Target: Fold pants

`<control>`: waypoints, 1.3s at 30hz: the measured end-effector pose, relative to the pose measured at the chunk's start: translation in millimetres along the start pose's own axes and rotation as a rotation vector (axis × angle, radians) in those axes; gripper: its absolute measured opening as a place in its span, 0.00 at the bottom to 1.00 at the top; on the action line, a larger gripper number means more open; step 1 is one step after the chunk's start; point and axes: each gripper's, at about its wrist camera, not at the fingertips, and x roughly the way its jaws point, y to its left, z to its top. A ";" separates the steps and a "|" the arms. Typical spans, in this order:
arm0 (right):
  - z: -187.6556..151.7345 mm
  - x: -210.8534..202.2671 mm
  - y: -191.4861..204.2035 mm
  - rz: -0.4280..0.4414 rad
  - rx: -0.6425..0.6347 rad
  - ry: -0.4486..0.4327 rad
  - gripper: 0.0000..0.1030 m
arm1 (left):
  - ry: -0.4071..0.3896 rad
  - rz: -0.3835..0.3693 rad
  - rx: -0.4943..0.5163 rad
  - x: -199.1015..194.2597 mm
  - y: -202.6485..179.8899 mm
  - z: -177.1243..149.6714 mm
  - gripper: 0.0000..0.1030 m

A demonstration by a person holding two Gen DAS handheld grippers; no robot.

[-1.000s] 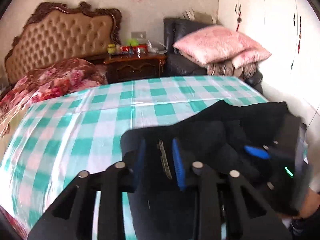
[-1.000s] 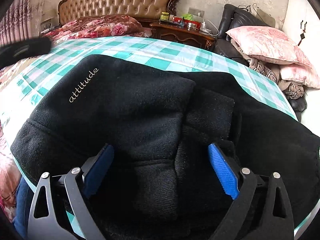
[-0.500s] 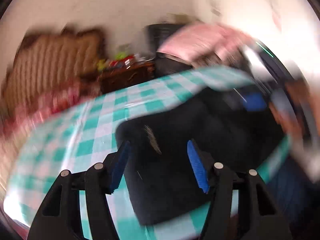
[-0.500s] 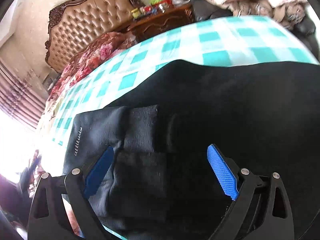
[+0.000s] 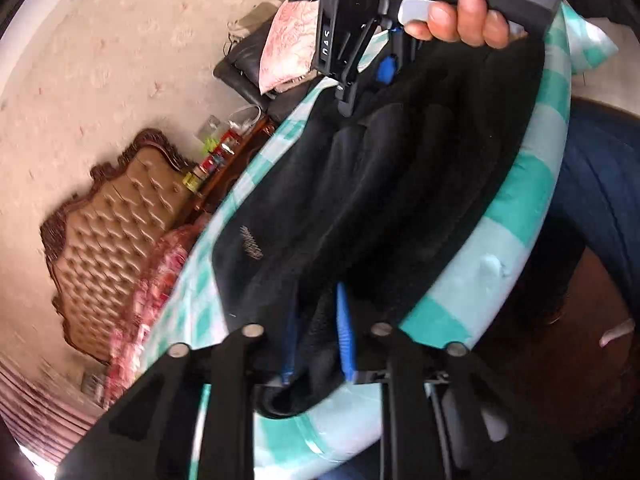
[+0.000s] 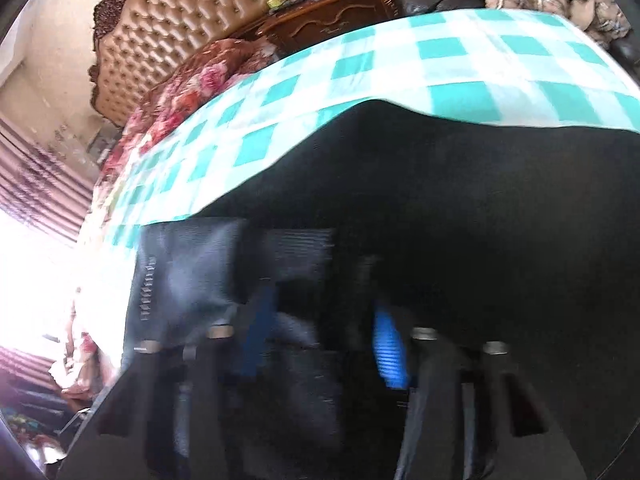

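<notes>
Black folded pants [image 5: 380,200] with a small printed word lie near the edge of a bed covered in a teal-and-white checked sheet [image 5: 520,200]. My left gripper [image 5: 318,340] is rolled sideways at the near end of the pants. Its jaws are closing, with a bunch of black fabric pinched between the blue pads. At the far end a hand [image 5: 460,12] holds my right gripper [image 5: 368,88] down on the pants. In the blurred right wrist view, the right gripper [image 6: 322,336] is closing, and black pants [image 6: 460,208] fill the gap between its pads.
A tufted brown headboard [image 6: 180,28] and a floral quilt [image 6: 188,92] lie at the far end of the bed. A wooden nightstand [image 6: 340,12] carries small bottles. A pink pillow [image 5: 288,48] rests on a dark armchair. A person's blue-clad legs [image 5: 600,208] stand against the bed's edge.
The left gripper rolled over, dropped to the near end of the pants and closed on the fabric. The right gripper's wide jaws narrowed around the pants as it shifted across them.
</notes>
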 end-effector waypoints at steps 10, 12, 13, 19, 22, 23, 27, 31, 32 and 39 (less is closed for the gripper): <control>-6.7 9.6 17.5 -0.018 -0.037 0.007 0.23 | 0.015 -0.016 -0.040 -4.3 9.7 -14.3 0.31; -7.2 3.0 14.5 -0.046 -0.032 -0.017 0.27 | -0.008 -0.077 -0.114 -16.2 16.7 -11.0 0.38; -7.8 -3.3 16.4 -0.068 -0.040 -0.039 0.38 | -0.033 -0.123 -0.185 -24.4 28.6 -9.7 0.38; -22.7 -52.2 68.4 -0.170 -0.164 -0.208 0.54 | -0.060 -0.203 -0.749 6.9 153.0 -22.3 0.17; -49.5 -43.0 108.3 -0.164 -0.287 -0.207 0.61 | 0.012 -0.233 -0.852 63.9 182.7 -19.6 0.09; -57.5 -37.3 115.7 -0.188 -0.316 -0.206 0.61 | 0.038 -0.250 -0.863 78.7 186.8 -17.8 0.07; -79.1 -2.9 124.6 -0.237 -0.355 -0.128 0.61 | 0.176 -0.305 -0.863 149.2 191.1 -14.4 0.05; -91.3 12.5 122.1 -0.298 -0.403 -0.117 0.61 | 0.223 -0.311 -0.836 160.7 175.0 -23.0 0.05; -92.3 15.1 122.5 -0.309 -0.412 -0.117 0.61 | 0.220 -0.301 -0.850 154.9 176.1 -24.7 0.05; -96.8 17.9 123.7 -0.333 -0.427 -0.125 0.61 | 0.046 -0.252 -0.913 54.8 154.0 -27.6 0.05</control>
